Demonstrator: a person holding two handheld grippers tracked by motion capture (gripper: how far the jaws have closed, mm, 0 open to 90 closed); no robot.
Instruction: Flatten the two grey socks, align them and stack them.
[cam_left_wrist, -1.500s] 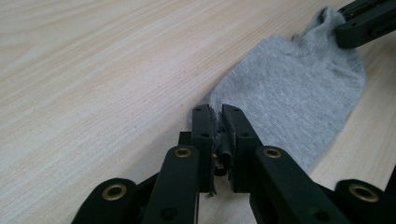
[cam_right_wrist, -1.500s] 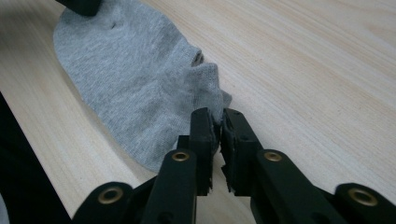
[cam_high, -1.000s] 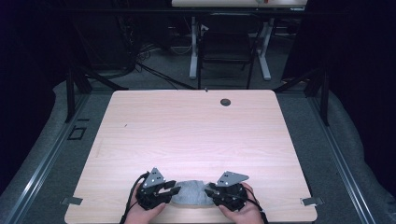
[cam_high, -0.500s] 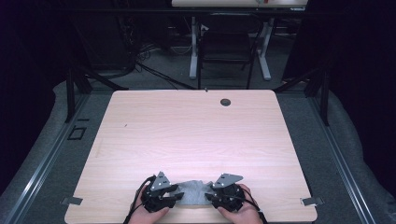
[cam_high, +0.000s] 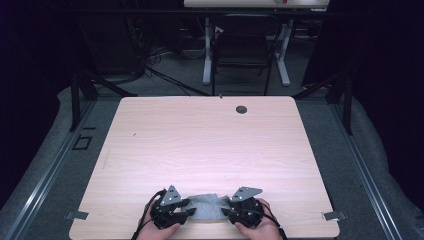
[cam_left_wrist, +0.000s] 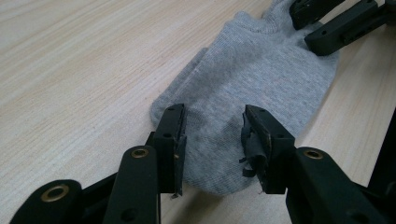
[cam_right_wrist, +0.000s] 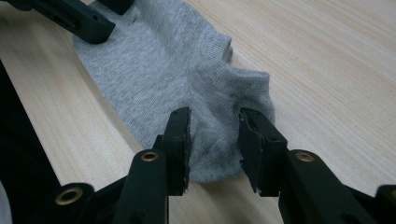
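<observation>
A grey ankle sock (cam_high: 205, 206) lies flat on the wooden table (cam_high: 210, 140) close to its front edge. My left gripper (cam_high: 189, 210) is at its left end. Seen along its jaws, the left gripper (cam_left_wrist: 212, 140) is open, its jaws have just been opening, and the sock (cam_left_wrist: 252, 79) lies between them unpinched. My right gripper (cam_high: 225, 210) is at the other end. This right gripper (cam_right_wrist: 214, 140) is open too, its jaws widened and then drew in a little, straddling the sock (cam_right_wrist: 149, 70) without pressing it.
A dark round grommet hole (cam_high: 241, 109) sits near the table's far edge. Metal brackets (cam_high: 76, 215) (cam_high: 334, 216) stick out at the two front corners. Beyond the table stand a chair (cam_high: 242, 55) and desk legs on grey floor.
Both hands have kept their place at the sock's two ends near the front edge. The sock still lies on the table between them.
</observation>
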